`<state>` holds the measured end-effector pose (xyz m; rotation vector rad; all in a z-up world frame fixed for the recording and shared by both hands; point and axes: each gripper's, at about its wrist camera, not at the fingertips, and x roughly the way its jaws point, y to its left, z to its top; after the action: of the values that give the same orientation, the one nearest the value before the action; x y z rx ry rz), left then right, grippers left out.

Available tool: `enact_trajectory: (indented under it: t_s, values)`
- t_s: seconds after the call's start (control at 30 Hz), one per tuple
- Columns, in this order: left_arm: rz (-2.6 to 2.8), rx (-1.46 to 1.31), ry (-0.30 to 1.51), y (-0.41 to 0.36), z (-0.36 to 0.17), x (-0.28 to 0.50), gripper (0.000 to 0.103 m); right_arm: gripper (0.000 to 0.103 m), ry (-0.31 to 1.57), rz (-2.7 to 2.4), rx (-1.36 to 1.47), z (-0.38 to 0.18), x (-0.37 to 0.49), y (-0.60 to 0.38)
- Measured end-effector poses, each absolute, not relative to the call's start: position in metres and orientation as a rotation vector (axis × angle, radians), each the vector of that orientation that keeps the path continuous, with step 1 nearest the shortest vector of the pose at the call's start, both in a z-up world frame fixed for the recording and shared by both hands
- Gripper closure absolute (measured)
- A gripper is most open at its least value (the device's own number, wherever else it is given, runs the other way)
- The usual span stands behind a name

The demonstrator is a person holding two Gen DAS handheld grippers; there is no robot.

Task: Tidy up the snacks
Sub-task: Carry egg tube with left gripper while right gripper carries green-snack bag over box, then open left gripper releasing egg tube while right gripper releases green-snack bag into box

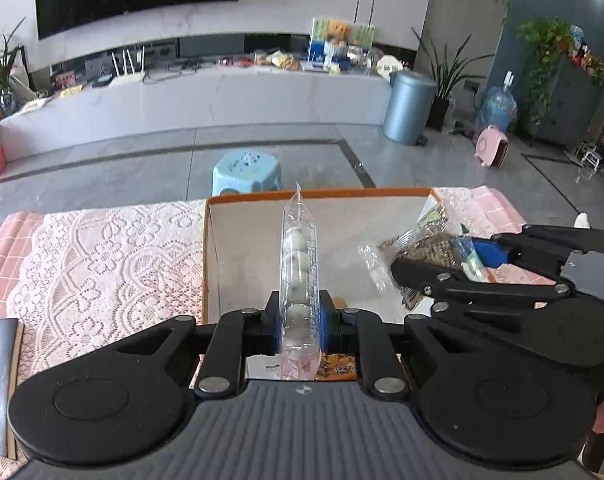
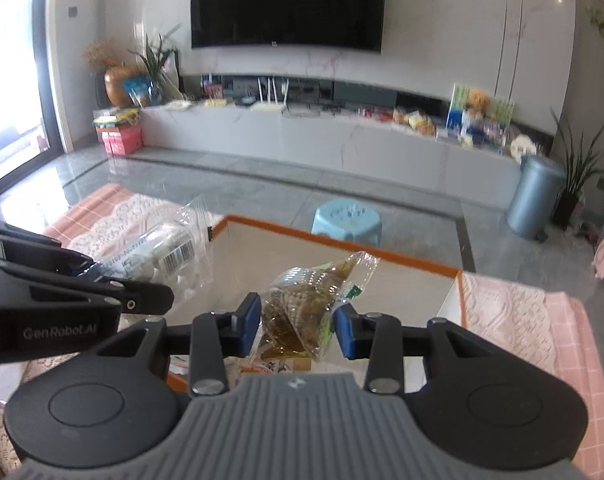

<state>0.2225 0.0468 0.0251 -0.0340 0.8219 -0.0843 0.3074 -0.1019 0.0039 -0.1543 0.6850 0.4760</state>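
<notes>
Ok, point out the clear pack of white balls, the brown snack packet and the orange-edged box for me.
clear pack of white balls [image 1: 300, 276], left wrist view, on its middle, above the fingers.
brown snack packet [image 2: 297, 300], right wrist view, on its brown centre.
orange-edged box [image 1: 326, 193], left wrist view, on its far orange rim.

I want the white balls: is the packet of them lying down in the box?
No, the left gripper holds the clear packet of white balls upright above the orange-rimmed box.

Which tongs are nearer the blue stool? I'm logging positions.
Left, though only roughly: the left tongs point almost straight at the blue stool beyond the box, while the right tongs sit further right.
</notes>
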Motion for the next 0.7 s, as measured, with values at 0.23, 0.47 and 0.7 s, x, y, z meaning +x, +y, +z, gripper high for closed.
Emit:
enact_trajectory:
  t_s: [0.23, 0.47, 0.7]
  values:
    - [-0.080, 0.041, 0.872, 0.042, 0.003, 0.243, 0.085, 0.066, 0.829, 0.470, -0.135, -0.031, 0.344, -0.089]
    - [-0.077, 0.057, 0.936, 0.041, -0.019, 0.258, 0.085, 0.066, 0.942, 0.482, -0.149, -0.060, 0.366, -0.079]
    - [-0.051, 0.095, 0.986, 0.041, -0.034, 0.264, 0.085, 0.066, 1.040, 0.484, -0.168, -0.084, 0.380, -0.072]
